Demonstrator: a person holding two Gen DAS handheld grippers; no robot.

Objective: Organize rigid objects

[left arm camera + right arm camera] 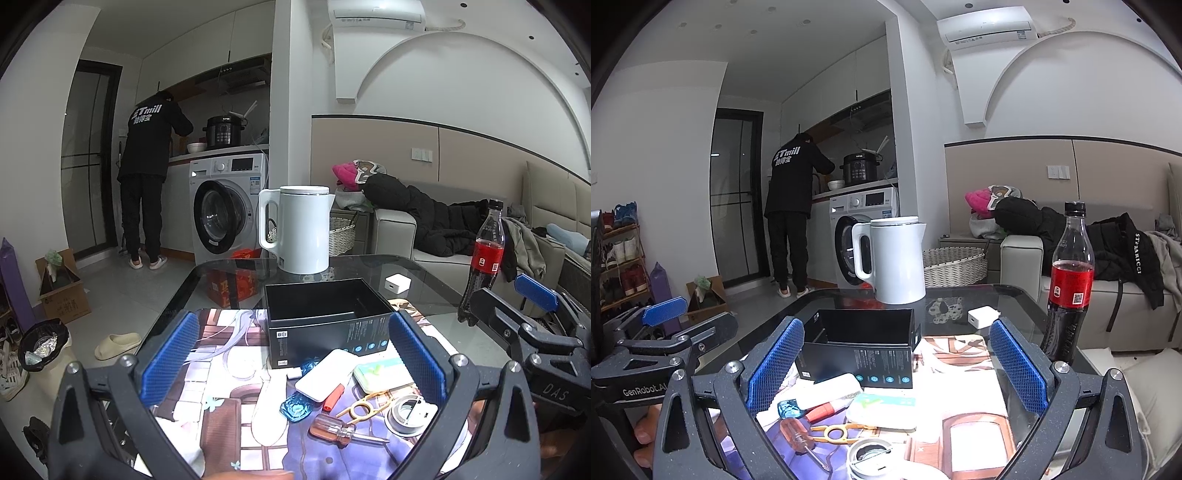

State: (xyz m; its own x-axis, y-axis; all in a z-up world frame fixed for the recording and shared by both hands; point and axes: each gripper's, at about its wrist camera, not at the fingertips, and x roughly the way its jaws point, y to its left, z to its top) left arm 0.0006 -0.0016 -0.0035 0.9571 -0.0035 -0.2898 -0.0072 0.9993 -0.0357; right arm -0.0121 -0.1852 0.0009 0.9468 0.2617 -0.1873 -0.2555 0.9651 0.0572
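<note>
An open black box [325,314] [864,350] stands on a printed mat on the glass table [229,269]. In front of it lie a white power bank [325,373] [831,387], a green-white case [384,373], a blue glass dish [295,406], a red lighter [332,398], an orange-handled screwdriver [332,430] [794,435], a yellow tool [364,404] and a round white ring [408,410]. My left gripper [295,362] hovers open above this pile, holding nothing. My right gripper [897,365] is open and empty too, just right of the left one.
A white kettle [303,229] [894,258] stands behind the box, with a white charger [397,283] and a cola bottle [484,258] [1067,284] to the right. A sofa [399,225] with clothes lies beyond. A person [147,166] stands at the far kitchen counter. Boxes and shoes sit on the floor at left.
</note>
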